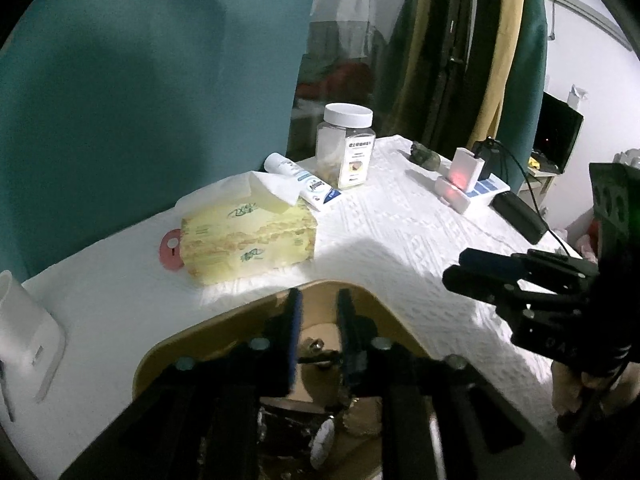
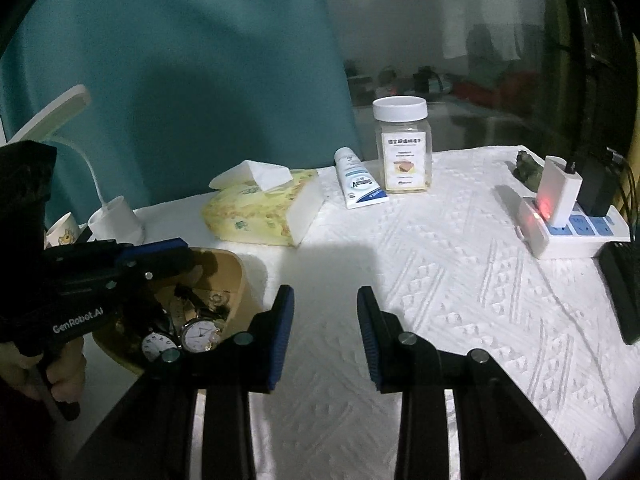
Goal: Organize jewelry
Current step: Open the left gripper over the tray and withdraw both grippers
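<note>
Your left gripper (image 1: 318,332) hangs over the wooden tray (image 2: 240,276), fingers narrowly parted on a dark piece, grip unclear; right gripper (image 2: 325,336), fingers wide and empty, sits over bare worktop (image 2: 440,280) to the tray's right.

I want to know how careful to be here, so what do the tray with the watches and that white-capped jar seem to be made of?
The tray looks like light wood or bamboo with a smooth matte finish: tan, with a rounded rim. The jar looks like clear plastic, perhaps glass, glossy and see-through, with a matte white cap. The left gripper is over the tray.
</note>
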